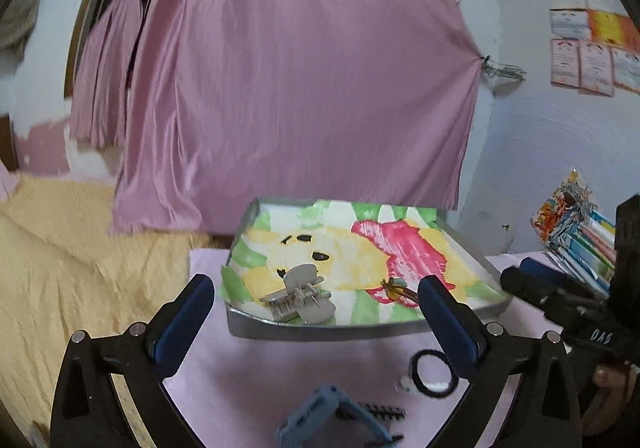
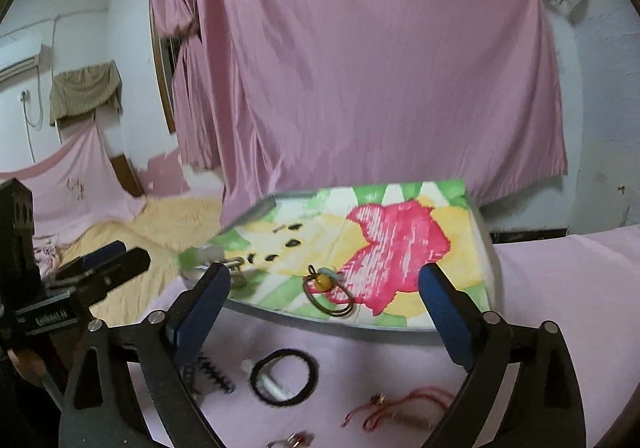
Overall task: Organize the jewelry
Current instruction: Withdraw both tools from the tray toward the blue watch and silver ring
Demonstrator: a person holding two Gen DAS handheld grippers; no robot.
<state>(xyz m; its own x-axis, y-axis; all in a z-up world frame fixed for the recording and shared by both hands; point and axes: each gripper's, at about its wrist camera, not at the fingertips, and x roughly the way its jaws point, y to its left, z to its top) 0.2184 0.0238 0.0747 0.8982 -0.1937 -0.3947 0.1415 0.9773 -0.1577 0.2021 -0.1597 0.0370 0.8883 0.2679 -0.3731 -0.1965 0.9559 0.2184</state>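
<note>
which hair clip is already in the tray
The grey claw clip, lying at the near left corner of the tray. The blue clip is outside it, on the pink cloth between the left tongs.

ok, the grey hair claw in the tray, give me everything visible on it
The grey hair claw looks like matte plastic: two curved shells, interlocking teeth, a metal spring hinge in the middle. It lies on its side at the tray's near-left corner, on the painted paper liner. Neither tool touches it. The right wrist view shows it only blurred.
</note>
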